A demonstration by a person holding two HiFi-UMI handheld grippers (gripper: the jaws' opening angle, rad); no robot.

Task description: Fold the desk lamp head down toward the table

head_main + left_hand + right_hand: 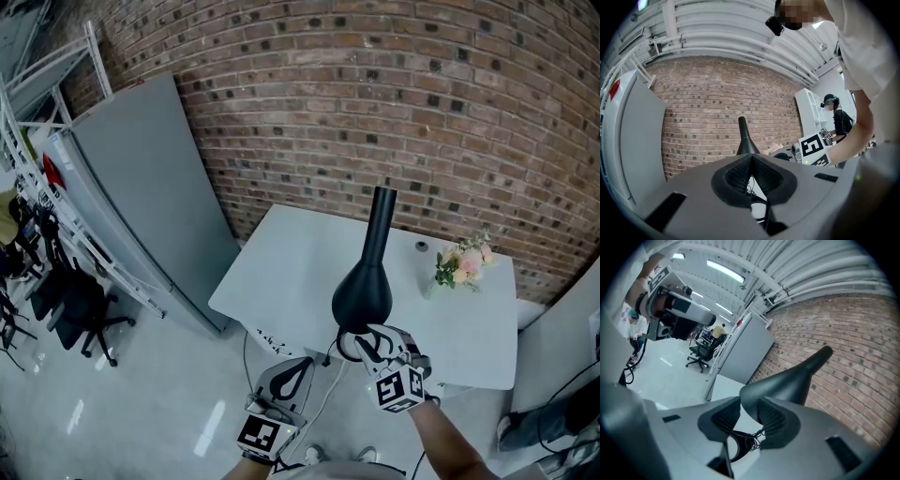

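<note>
Black lamp head (pixel 367 279) stands upright at the near edge of the table (pixel 281 267). Right tongs (pixel 363 340) spread around its wide end; left tongs (pixel 298 364) clenched, empty. Clamp firmly, tip forward slowly.

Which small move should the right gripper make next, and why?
Probably close the right gripper on the lamp head. Its jaws stand apart around the head's wide end, so nothing is gripped yet, and the head stands upright above the table. The left gripper is shut and empty, away from the lamp.
</note>
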